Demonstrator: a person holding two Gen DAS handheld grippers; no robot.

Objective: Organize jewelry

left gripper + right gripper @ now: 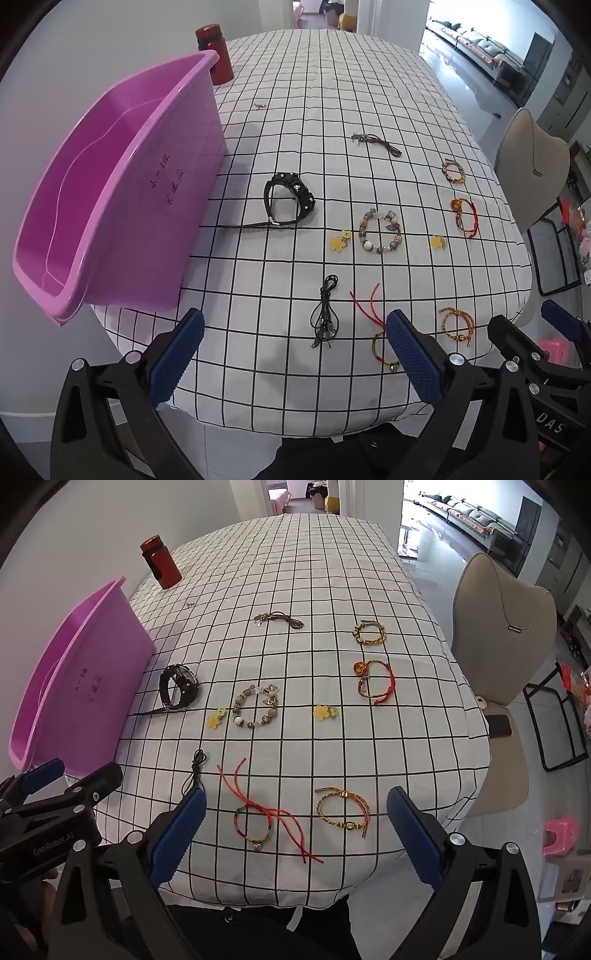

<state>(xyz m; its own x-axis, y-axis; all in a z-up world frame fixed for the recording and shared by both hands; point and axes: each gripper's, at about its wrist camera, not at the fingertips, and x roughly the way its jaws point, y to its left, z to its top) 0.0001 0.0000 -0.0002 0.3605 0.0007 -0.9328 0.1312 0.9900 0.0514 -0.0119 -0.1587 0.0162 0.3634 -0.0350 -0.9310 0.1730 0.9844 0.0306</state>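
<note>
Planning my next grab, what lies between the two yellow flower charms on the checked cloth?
The chunky beaded bracelet lies between the left yellow flower charm and the right one, clearest in the right wrist view.

Both wrist cams look down the table (pixel 332 92) from just off its near edge. Left view sits toward the near-left corner, close to the pink bin (pixel 110 177); right view further right. Shared: whole tabletop, bin.
</note>
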